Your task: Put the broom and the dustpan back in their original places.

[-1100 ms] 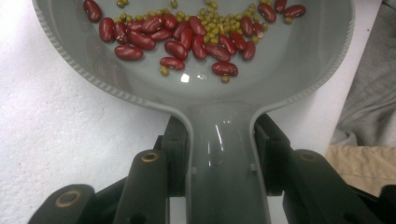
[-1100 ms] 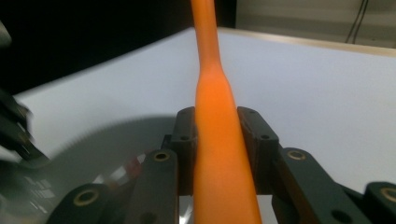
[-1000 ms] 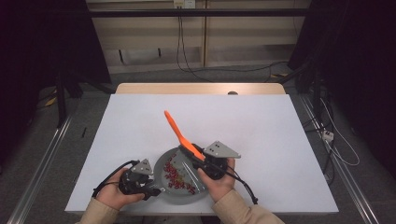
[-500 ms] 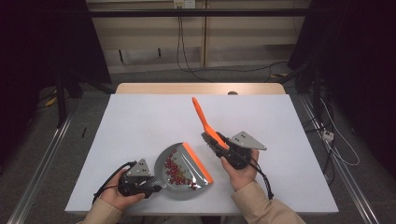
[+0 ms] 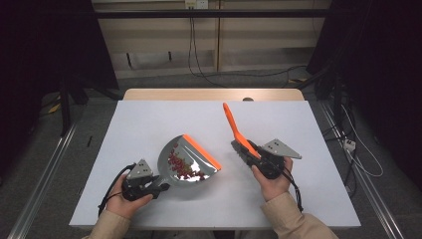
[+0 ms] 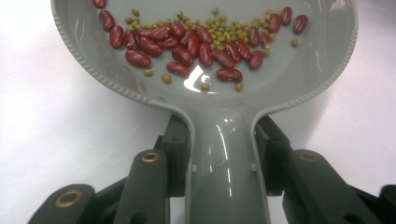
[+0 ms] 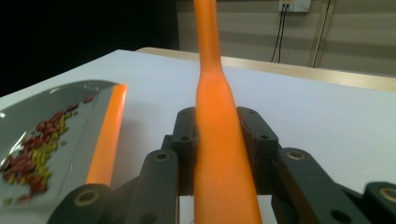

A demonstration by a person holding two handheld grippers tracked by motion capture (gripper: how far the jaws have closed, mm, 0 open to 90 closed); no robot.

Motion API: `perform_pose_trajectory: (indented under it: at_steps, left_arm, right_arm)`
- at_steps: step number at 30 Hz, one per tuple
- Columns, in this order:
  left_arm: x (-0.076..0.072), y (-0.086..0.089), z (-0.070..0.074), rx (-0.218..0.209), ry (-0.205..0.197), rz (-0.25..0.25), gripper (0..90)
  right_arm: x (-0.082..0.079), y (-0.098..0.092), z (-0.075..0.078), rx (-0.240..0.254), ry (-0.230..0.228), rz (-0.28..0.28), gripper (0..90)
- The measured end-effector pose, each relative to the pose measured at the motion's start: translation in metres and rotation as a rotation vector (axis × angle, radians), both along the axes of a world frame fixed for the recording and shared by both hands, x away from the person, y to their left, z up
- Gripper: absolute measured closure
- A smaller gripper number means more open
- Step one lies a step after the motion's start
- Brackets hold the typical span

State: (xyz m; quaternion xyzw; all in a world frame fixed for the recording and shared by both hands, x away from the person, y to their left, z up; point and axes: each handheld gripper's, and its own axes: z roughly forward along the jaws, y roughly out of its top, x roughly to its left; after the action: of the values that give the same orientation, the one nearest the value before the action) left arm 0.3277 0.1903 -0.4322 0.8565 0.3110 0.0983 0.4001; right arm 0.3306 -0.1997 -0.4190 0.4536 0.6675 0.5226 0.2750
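A grey dustpan [image 5: 166, 155] with an orange lip lies on the white table, front left of middle. Red beans and small green beans [image 5: 181, 167] are heaped inside it. My left gripper [image 5: 160, 187] is shut on its grey handle; in the left gripper view the jaws of my left gripper [image 6: 224, 140] clamp the dustpan's [image 6: 93, 70] handle just behind the beans [image 6: 187, 44]. To the right, my right gripper [image 5: 247, 152] is shut on a long orange tool handle [image 5: 233, 124] that slants up and away. The right gripper view shows my right gripper [image 7: 218, 126] squeezing that handle [image 7: 217, 93], with the dustpan [image 7: 56, 100] at left.
The white table top [image 5: 149, 124] runs wide behind and to the right of both hands. A wooden strip [image 5: 209, 94] borders its far edge. Metal rails and cables lie on the floor at both sides.
My right gripper has carried the orange handle from over the dustpan off to the right, and it now stands apart from the pan. The left hand and dustpan have stayed put.
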Motion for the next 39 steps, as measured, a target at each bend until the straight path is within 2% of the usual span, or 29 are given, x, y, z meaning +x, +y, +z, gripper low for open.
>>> perform_pose_trajectory:
  at_steps: [1, 2, 5, 8, 13, 18, 23, 29, 32, 35, 36, 39]
  left_arm:
    - [0.002, 0.002, 0.000, 0.000, -0.006, 0.021, 63.5]
    - [0.004, 0.004, 0.000, -0.008, 0.006, 0.045, 63.5]
    - [0.010, 0.010, -0.002, -0.003, -0.010, 0.115, 63.5]
    - [0.016, 0.015, -0.004, 0.020, -0.016, 0.190, 63.5]
    - [0.026, 0.021, -0.009, 0.025, -0.014, 0.314, 63.5]
    - [0.034, 0.023, -0.012, 0.057, -0.012, 0.399, 63.5]
    - [0.038, 0.024, -0.016, 0.059, 0.007, 0.472, 63.4]
    - [0.039, 0.022, -0.018, 0.076, 0.014, 0.500, 63.2]
    - [0.038, 0.022, -0.018, 0.056, 0.020, 0.502, 62.8]
    - [0.034, 0.019, -0.016, 0.030, 0.028, 0.483, 62.4]
    - [0.033, 0.017, -0.016, 0.021, 0.032, 0.474, 62.1]
    - [0.028, 0.012, -0.015, 0.010, 0.047, 0.440, 57.2]
  right_arm:
    - [0.000, -0.002, -0.001, 0.005, 0.006, -0.002, 70.6]
    - [0.000, -0.004, -0.002, 0.002, 0.008, -0.001, 70.6]
    - [-0.001, -0.011, -0.004, 0.004, 0.025, -0.005, 70.6]
    - [-0.002, -0.017, -0.005, 0.005, 0.025, -0.014, 70.6]
    - [-0.002, -0.024, -0.004, -0.001, 0.024, -0.024, 70.6]
    - [-0.002, -0.026, -0.006, -0.009, 0.030, -0.028, 70.6]
    - [-0.002, -0.026, -0.008, -0.014, 0.034, -0.028, 70.6]
    - [-0.001, -0.025, -0.013, -0.007, 0.055, -0.030, 70.6]
    - [0.002, -0.027, -0.015, 0.032, 0.074, -0.023, 70.6]
    - [0.004, -0.026, -0.019, 0.065, 0.105, -0.020, 70.6]
    - [0.005, -0.027, -0.021, 0.069, 0.111, -0.036, 70.5]
    - [0.009, -0.036, -0.028, 0.053, 0.125, -0.075, 70.4]
